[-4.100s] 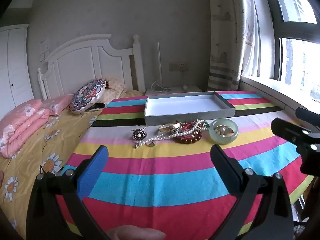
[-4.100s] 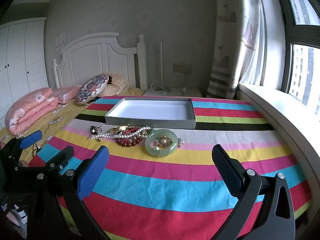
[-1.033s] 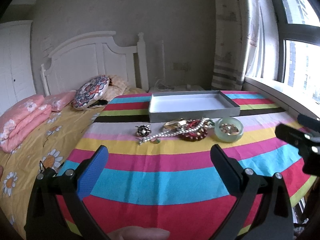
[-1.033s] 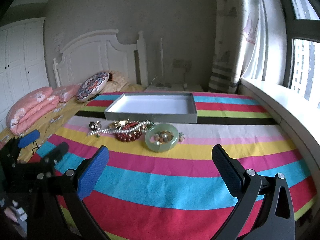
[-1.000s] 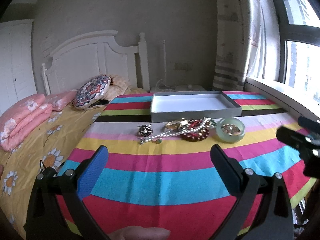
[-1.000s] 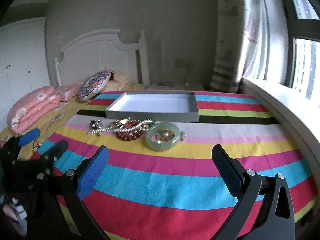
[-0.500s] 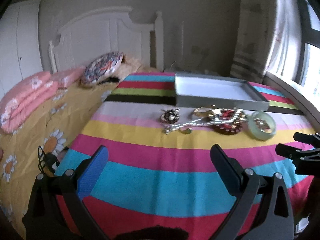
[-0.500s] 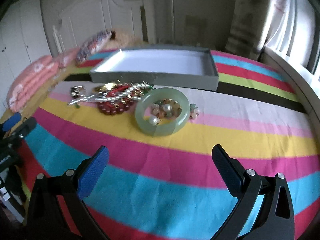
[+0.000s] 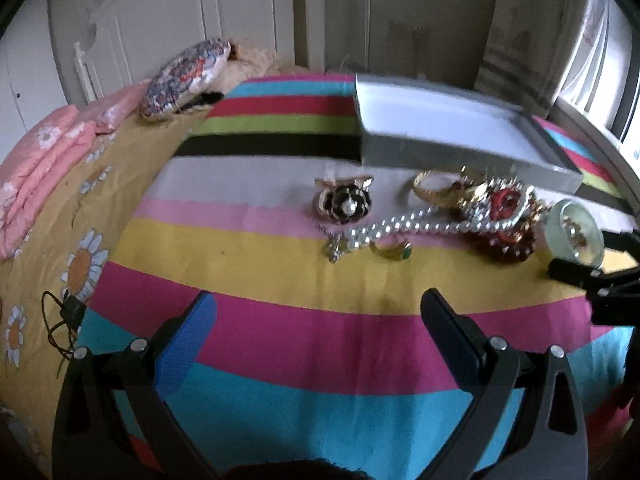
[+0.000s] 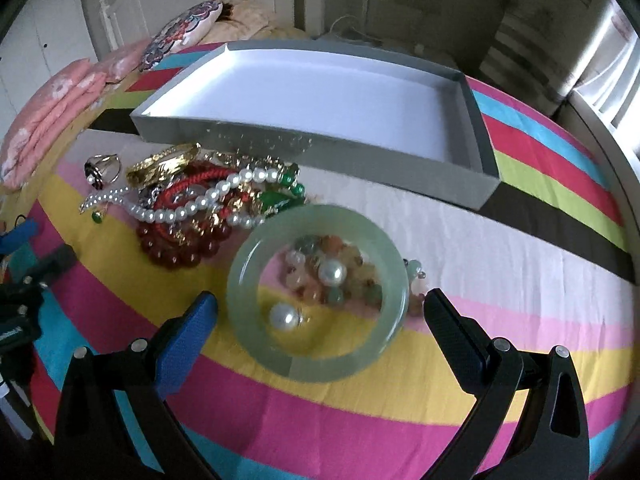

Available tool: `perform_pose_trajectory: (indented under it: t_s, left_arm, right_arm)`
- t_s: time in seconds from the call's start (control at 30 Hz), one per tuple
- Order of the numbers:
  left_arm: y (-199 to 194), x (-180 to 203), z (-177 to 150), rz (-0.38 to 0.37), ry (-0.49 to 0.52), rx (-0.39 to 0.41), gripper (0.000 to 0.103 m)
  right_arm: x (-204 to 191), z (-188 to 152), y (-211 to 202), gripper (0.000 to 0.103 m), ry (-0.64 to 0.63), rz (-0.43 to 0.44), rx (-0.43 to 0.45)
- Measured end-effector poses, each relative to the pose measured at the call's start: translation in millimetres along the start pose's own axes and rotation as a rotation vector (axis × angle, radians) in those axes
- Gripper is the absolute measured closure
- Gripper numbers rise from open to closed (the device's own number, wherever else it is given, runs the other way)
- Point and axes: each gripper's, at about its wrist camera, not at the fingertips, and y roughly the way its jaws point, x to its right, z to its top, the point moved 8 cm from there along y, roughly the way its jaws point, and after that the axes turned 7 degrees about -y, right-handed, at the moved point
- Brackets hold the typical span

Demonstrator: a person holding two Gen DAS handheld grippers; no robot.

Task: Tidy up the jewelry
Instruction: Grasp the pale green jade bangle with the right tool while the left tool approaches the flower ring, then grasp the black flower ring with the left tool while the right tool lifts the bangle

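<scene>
Right now the right gripper (image 10: 320,312) hovers low over the striped surface (image 10: 500,280) with its fingers (image 10: 188,332) spread wide on either side of the pale green bangle (image 10: 384,320), not touching it. Loose pearls and small coloured beads (image 10: 332,272) lie inside the bangle's ring. Just left of the bangle sits the tangled jewelry pile (image 10: 208,208): a pearl strand, a red cord, dark red beads, a gold bracelet and green stones, all overlapping. A dark flower ring (image 10: 100,168) lies at the far left of that pile. Beyond the bangle stands the grey tray (image 10: 476,148), its white floor bare, its near wall close to the pile.

From the left wrist view, the left gripper (image 9: 318,322) is held back from the jewelry, fingers (image 9: 184,344) likewise wide apart and holding nothing. The flower ring (image 9: 346,204) lies well left of the bangle (image 9: 576,236), with the pearl strand (image 9: 420,226) running between them and a small gold ring with a green stone (image 9: 390,249) just in front of the strand. The right gripper's dark fingers (image 9: 576,276) show beside the bangle at the right edge. Left of the surface is a bed (image 9: 60,220) with pink pillows.
</scene>
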Motion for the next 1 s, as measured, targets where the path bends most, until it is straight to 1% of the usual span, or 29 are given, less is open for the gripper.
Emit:
perform_pose_trajectory:
  t_s: [0.07,0.1,0.13,0.17,0.2,0.23,0.3,0.43,0.5,0.57,0.63,0.7,0.8,0.83,0.87,0.9,0.93,0.97,1.0]
  left_arm:
    - [8,0,-2,-0.009,0.001,-0.036,0.002]
    - [8,-2,-2,-0.018,-0.01,-0.041,0.002]
    - [9,-4,-2,-0.015,-0.012,-0.048,0.002]
    - [11,-4,-2,-0.015,-0.008,-0.051,0.002]
    - [11,-4,-1,-0.019,0.0,-0.054,0.002]
    - [12,-4,-1,-0.026,0.009,-0.051,0.002]
    - [14,-5,1,-0.033,0.02,-0.05,0.002]
    - [16,-5,2,-0.056,0.061,-0.106,0.002]
    - [17,-6,6,-0.066,0.052,-0.133,0.002]
    - [16,-7,13,-0.091,0.003,-0.113,0.002]
    - [17,-7,23,-0.103,-0.025,-0.091,0.002]
    - [20,-4,37,-0.098,-0.023,-0.061,0.002]
    - [32,0,51,-0.087,-0.009,-0.045,0.003]
    - [35,2,56,-0.084,-0.008,-0.037,0.005]
    - [38,4,59,-0.08,-0.006,-0.031,0.012]
    - [40,5,62,-0.078,-0.004,-0.026,0.016]
    - [44,6,65,-0.074,-0.002,-0.022,0.024]
    - [48,7,67,-0.063,0.004,-0.025,0.036]
    - [52,7,66,-0.052,0.011,-0.033,0.043]
  right_arm:
    - [3,2,-1,0.011,0.003,0.012,0.017]
    - [4,3,-2,0.012,-0.001,0.015,0.027]
    - [4,4,-2,0.015,-0.007,0.015,0.032]
    - [4,5,-3,0.021,-0.015,0.017,0.048]
    - [6,5,-4,0.025,-0.018,0.016,0.065]
    - [9,6,-4,0.026,-0.016,0.011,0.071]
    - [11,4,-6,0.026,-0.008,0.022,0.082]
    - [18,4,-10,0.026,0.037,0.058,0.107]
    - [25,5,-14,0.026,0.067,0.076,0.131]
    - [26,6,-18,0.026,0.079,0.086,0.155]
    - [25,7,-22,0.026,0.077,0.08,0.175]
    - [25,8,-25,0.026,0.077,0.078,0.188]
    - [28,8,-28,0.026,0.089,0.081,0.204]
    - [28,8,-28,0.026,0.09,0.081,0.208]
    - [28,9,-29,0.026,0.092,0.079,0.21]
    - [29,8,-29,0.026,0.092,0.079,0.213]
    - [29,8,-30,0.026,0.093,0.078,0.216]
    - [29,8,-30,0.026,0.095,0.078,0.22]
    - [30,8,-31,0.026,0.095,0.079,0.222]
